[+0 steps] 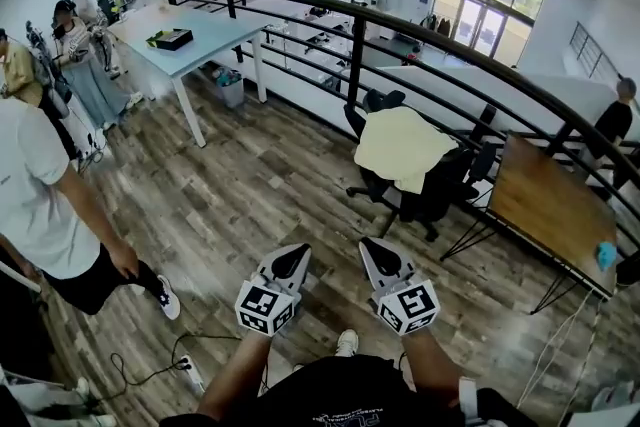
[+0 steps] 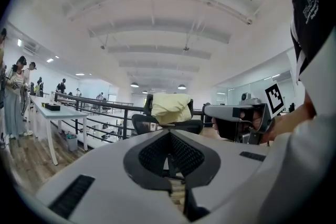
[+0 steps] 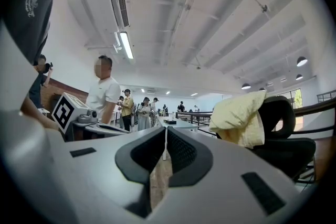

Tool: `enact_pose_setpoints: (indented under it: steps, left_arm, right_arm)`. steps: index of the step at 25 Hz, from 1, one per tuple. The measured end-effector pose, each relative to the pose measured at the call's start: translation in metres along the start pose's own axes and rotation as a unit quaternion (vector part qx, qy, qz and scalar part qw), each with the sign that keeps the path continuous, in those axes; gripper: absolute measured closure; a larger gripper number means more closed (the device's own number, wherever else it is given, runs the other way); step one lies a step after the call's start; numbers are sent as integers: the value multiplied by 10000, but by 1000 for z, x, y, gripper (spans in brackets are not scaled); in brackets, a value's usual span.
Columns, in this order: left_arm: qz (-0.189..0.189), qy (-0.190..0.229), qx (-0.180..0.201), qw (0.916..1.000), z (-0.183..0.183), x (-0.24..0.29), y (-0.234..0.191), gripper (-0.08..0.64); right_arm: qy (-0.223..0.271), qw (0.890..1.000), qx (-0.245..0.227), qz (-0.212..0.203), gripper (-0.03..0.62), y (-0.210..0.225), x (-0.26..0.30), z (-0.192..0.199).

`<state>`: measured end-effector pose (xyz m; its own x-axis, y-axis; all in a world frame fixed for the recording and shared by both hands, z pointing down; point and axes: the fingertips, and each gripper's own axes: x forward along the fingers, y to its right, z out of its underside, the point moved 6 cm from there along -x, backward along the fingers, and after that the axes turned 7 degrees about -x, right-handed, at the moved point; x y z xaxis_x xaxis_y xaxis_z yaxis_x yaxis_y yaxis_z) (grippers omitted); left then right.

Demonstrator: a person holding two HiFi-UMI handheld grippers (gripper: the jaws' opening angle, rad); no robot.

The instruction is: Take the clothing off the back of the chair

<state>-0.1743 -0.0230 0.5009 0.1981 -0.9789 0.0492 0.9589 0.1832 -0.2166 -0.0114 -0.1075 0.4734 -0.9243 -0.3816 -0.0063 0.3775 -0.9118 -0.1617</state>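
A pale yellow garment (image 1: 402,148) hangs over the back of a black office chair (image 1: 432,197) beside the railing, a few steps ahead of me. My left gripper (image 1: 292,261) and right gripper (image 1: 380,253) are held side by side, level, pointing at the chair and well short of it. Both are shut with nothing between the jaws. In the left gripper view the garment (image 2: 170,107) lies straight ahead over the chair (image 2: 164,124), past the shut left gripper (image 2: 169,159). In the right gripper view the garment (image 3: 239,116) and chair (image 3: 286,136) stand to the right of the shut right gripper (image 3: 165,150).
A black metal railing (image 1: 352,45) curves behind the chair. A wooden desk (image 1: 552,207) stands to the chair's right, a white table (image 1: 190,40) at the far left. A person in a white shirt (image 1: 35,200) stands close on my left. A cable and power strip (image 1: 190,370) lie on the floor.
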Motion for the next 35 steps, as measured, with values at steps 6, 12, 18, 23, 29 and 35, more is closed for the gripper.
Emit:
enact_pose_setpoints:
  steps: [6,12,18,23,29,35]
  left_arm:
    - [111,-56,51,9999,-7,43,2,548]
    - [201,-77,132,9997,-13,82,10,548]
    - [241,-137,190,9994,-16,119,19,548]
    - [222,-123,245,9994,-20,147,22,548]
    - [379,-66,399,9985,-30,171,31,548]
    - [570,-128,451,9973,-33,185,23,548]
  right_arm:
    - [43,10000,70,25,568,33,8,2]
    - [42,10000,16,20,569,63,9,9]
    - [122,9998,131,15,569,97,10,15]
    - [186,9997,108,-78,569,115,12,19]
    - [234,9996,170,-69,568,122,15,22]
    - [113,9998,-75,118,568,134,18,22]
